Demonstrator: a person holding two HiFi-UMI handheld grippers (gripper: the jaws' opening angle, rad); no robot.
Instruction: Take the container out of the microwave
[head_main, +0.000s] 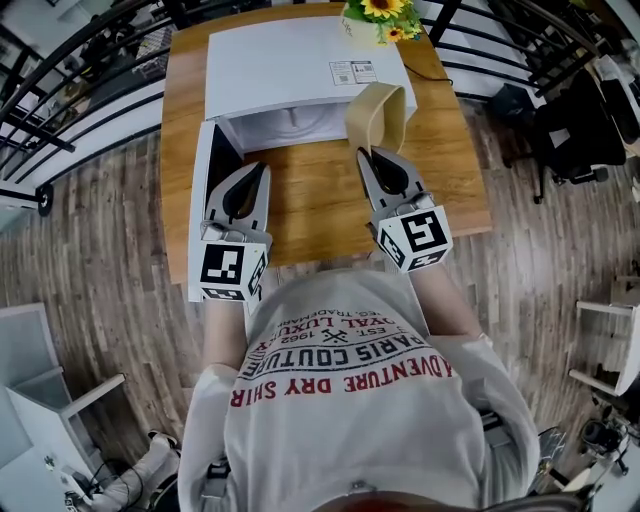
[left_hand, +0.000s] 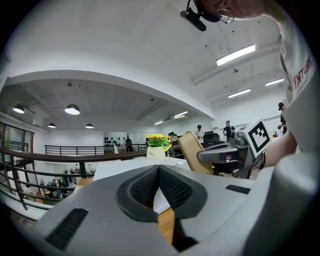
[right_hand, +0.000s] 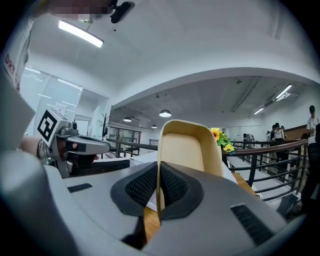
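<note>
The beige container (head_main: 378, 115) hangs tilted on its side just in front of the white microwave (head_main: 290, 65), above the wooden table (head_main: 330, 205). My right gripper (head_main: 366, 153) is shut on the container's rim (right_hand: 187, 150), which stands up between its pads (right_hand: 172, 185). My left gripper (head_main: 262, 168) hovers to the left, in front of the microwave's open cavity, jaws shut with nothing in them (left_hand: 158, 167). The left gripper view shows the container (left_hand: 192, 150) off to the right. The microwave door (head_main: 203, 200) stands open at the left.
A pot of yellow flowers (head_main: 385, 15) stands at the table's back right, beside the microwave. Black railings (head_main: 60, 90) run behind and beside the table. A dark chair (head_main: 575, 130) stands on the wooden floor to the right.
</note>
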